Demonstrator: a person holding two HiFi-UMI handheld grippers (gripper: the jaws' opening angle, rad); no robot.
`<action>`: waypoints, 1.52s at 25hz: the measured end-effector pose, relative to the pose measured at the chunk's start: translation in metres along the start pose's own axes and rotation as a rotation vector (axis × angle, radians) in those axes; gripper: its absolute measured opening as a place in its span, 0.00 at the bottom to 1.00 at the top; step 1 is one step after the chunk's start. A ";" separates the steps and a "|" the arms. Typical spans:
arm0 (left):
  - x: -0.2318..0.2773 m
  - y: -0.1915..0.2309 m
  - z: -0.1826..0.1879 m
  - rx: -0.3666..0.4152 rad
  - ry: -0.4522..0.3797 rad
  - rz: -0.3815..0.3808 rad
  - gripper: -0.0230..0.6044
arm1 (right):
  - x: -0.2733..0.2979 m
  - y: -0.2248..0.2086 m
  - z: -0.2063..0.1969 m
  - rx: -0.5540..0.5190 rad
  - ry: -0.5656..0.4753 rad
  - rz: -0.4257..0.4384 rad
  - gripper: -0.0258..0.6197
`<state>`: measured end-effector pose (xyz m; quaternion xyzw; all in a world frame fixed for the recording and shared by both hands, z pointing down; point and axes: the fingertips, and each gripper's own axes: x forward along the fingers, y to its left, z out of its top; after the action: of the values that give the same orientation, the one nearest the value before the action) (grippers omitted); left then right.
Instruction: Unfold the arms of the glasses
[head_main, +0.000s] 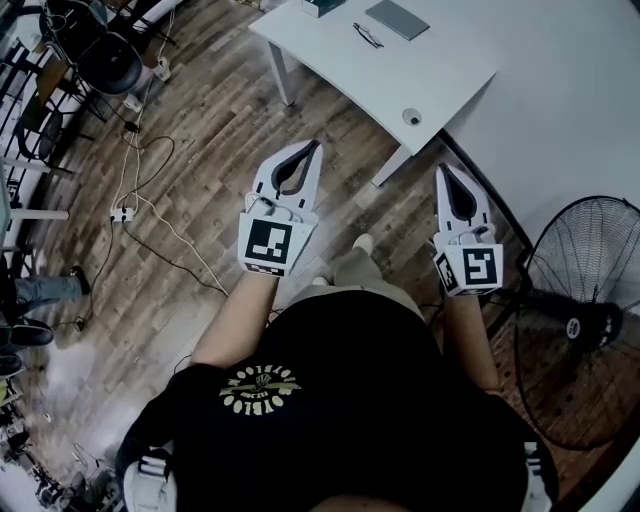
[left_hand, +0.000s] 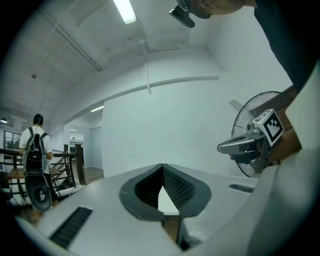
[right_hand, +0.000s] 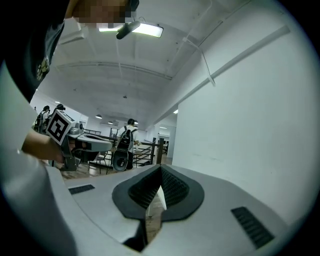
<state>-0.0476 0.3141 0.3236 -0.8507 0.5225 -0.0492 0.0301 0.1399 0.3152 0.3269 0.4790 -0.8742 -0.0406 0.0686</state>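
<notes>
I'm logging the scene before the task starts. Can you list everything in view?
table: one, white, top of the head view
glasses: one pair, dark, on the table near its far side
flat slab: one, grey, on the table beside the glasses
round thing: one, small, grey, near the table's near corner
fan: one, black, on the floor at right
office chair: one, black, top left
power strip: one, white, with cables, on the wooden floor at left
bystander: one, white top, dark backpack, far left of the left gripper view
shirt: one, black, the person's own
left gripper: white, shut, empty
right gripper: white, shut, empty
</notes>
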 end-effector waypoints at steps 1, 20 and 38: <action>0.005 0.002 -0.001 -0.007 -0.004 0.013 0.05 | 0.004 -0.003 -0.001 0.001 0.003 0.005 0.04; 0.091 0.021 0.004 -0.031 -0.003 0.085 0.05 | 0.072 -0.062 -0.013 0.013 0.006 0.111 0.04; 0.181 0.009 0.010 -0.012 0.041 0.137 0.05 | 0.119 -0.159 -0.027 0.061 -0.029 0.164 0.04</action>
<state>0.0266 0.1487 0.3223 -0.8118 0.5804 -0.0613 0.0174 0.2133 0.1286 0.3410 0.4069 -0.9123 -0.0151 0.0442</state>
